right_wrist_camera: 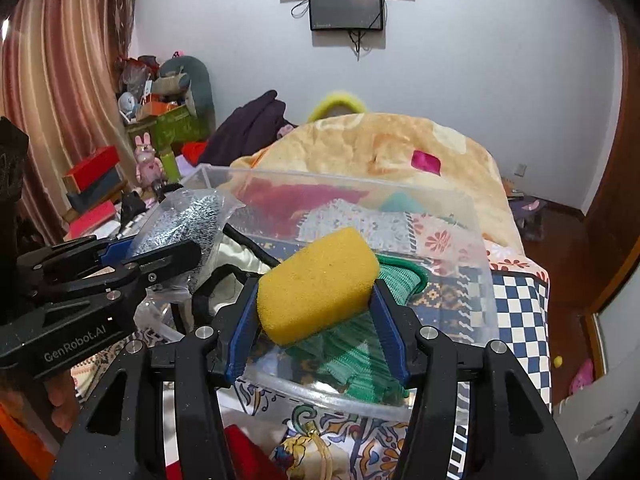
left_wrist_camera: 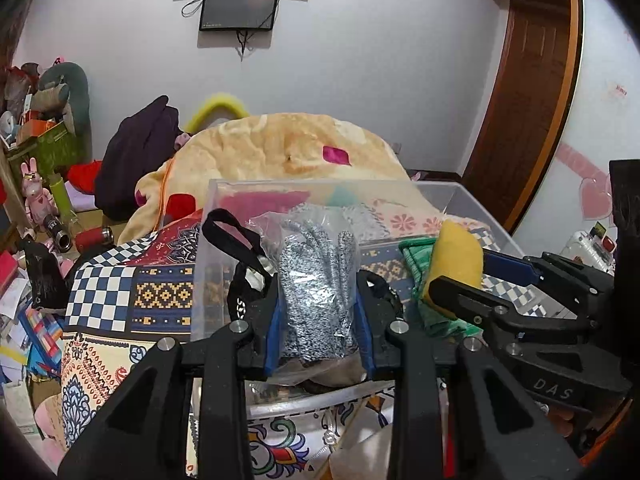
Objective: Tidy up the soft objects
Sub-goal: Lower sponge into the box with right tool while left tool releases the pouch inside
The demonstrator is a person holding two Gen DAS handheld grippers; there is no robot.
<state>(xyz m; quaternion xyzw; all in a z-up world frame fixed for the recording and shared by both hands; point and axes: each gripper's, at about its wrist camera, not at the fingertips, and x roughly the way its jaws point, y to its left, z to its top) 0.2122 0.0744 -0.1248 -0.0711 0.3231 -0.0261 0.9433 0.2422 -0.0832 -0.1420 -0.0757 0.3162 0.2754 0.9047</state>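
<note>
My left gripper (left_wrist_camera: 318, 308) is shut on a clear bag of grey speckled gloves (left_wrist_camera: 318, 280) and holds it above the clear plastic bin (left_wrist_camera: 476, 204). It also shows in the right wrist view (right_wrist_camera: 160, 258) with the bag (right_wrist_camera: 192, 220). My right gripper (right_wrist_camera: 316, 316) is shut on a yellow sponge (right_wrist_camera: 316, 284) over the bin (right_wrist_camera: 476, 248). The sponge shows in the left wrist view (left_wrist_camera: 458, 256) too. A green knit cloth (right_wrist_camera: 352, 356) lies in the bin under the sponge. A black strap item (left_wrist_camera: 240, 248) sits in the bin's left part.
The bin stands on a patterned bedspread (left_wrist_camera: 120, 288). An orange blanket heap (left_wrist_camera: 288, 148) rises behind it. Cluttered boxes and toys (right_wrist_camera: 160, 132) stand at the far left. A wooden door (left_wrist_camera: 528, 100) is at the right.
</note>
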